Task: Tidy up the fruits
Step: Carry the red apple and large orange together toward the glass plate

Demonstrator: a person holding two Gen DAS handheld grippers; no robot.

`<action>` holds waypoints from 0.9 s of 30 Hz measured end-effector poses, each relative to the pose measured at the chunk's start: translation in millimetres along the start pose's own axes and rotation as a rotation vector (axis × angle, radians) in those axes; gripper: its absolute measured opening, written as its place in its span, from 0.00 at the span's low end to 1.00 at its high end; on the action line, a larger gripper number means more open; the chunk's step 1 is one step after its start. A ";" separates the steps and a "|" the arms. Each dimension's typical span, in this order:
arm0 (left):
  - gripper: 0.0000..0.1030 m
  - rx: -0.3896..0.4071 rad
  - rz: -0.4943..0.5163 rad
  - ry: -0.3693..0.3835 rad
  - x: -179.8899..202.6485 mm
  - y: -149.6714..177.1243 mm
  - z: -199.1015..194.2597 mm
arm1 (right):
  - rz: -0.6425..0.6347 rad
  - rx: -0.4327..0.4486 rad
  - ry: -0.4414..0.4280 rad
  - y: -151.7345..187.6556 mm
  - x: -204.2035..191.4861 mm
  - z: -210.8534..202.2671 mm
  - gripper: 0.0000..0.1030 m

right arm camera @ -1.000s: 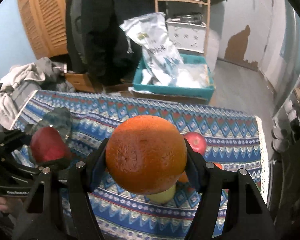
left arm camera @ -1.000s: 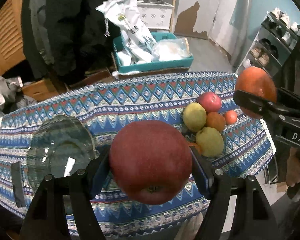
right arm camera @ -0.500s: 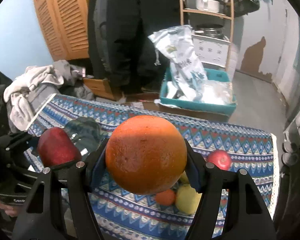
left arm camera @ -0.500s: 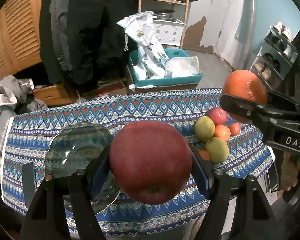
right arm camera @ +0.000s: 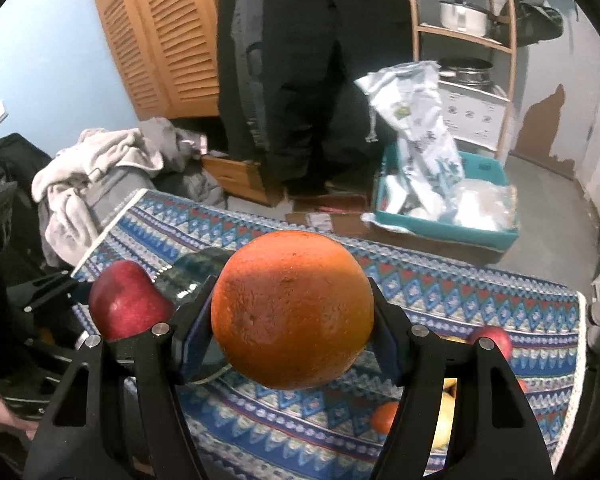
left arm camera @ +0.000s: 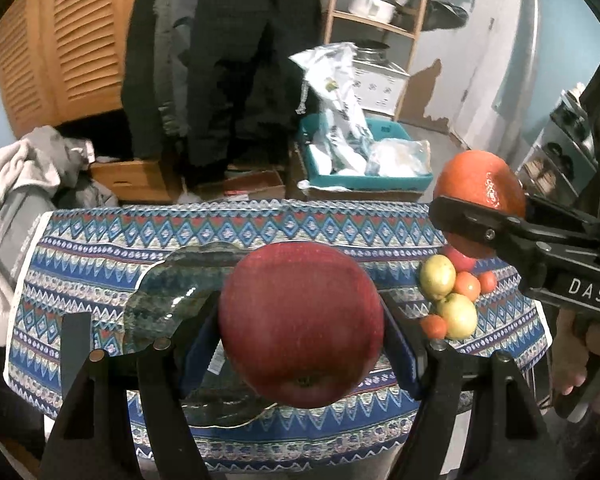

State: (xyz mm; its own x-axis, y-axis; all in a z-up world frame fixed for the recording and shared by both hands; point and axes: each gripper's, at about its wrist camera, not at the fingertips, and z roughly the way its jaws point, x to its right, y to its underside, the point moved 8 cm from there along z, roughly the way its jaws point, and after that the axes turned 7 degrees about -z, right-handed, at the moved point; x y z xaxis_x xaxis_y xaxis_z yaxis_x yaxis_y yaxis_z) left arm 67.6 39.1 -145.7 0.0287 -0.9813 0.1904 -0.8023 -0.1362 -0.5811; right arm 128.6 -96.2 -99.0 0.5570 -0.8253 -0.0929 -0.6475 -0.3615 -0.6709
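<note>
My left gripper [left arm camera: 300, 328] is shut on a large red apple [left arm camera: 300, 322] and holds it high above the table, over a dark glass plate [left arm camera: 168, 292]. My right gripper [right arm camera: 290, 322] is shut on a big orange [right arm camera: 292, 312], also well above the table. The orange [left arm camera: 480, 188] and right gripper show at the right of the left wrist view. The apple [right arm camera: 126, 300] shows at the left of the right wrist view. A cluster of fruit lies on the patterned cloth: two yellow-green fruits [left arm camera: 438, 276], a red apple [left arm camera: 460, 260] and small orange fruits [left arm camera: 466, 285].
The table has a blue patterned cloth [left arm camera: 260, 232]. Beyond it stand a person in dark clothes [left arm camera: 236, 60], a teal bin with plastic bags [left arm camera: 364, 160], a wooden shelf [left arm camera: 384, 24], cardboard boxes and a pile of grey clothes [left arm camera: 16, 176] at the left.
Both grippers have risen and pulled back from the table with their fruit; the table and plate look smaller and more of the room shows.
</note>
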 end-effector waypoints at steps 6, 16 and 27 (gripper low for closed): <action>0.74 -0.001 -0.050 -0.022 -31.8 0.1 0.4 | 0.000 -0.016 -0.045 -10.4 -20.8 24.1 0.67; 0.74 -0.019 -0.112 -0.070 -77.4 6.5 9.3 | -0.045 -0.072 -0.087 -14.5 -56.2 64.5 0.67; 0.74 -0.076 -0.163 -0.134 -123.2 30.2 40.7 | -0.077 -0.172 -0.141 -1.1 -85.2 121.9 0.67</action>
State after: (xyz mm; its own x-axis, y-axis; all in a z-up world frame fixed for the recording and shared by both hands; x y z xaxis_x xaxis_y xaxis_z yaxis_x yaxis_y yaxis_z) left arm 64.1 150.3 -219.0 0.2367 -0.9570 0.1675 -0.8229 -0.2891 -0.4892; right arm 145.3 27.4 -180.0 0.6674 -0.7282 -0.1560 -0.6727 -0.4996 -0.5458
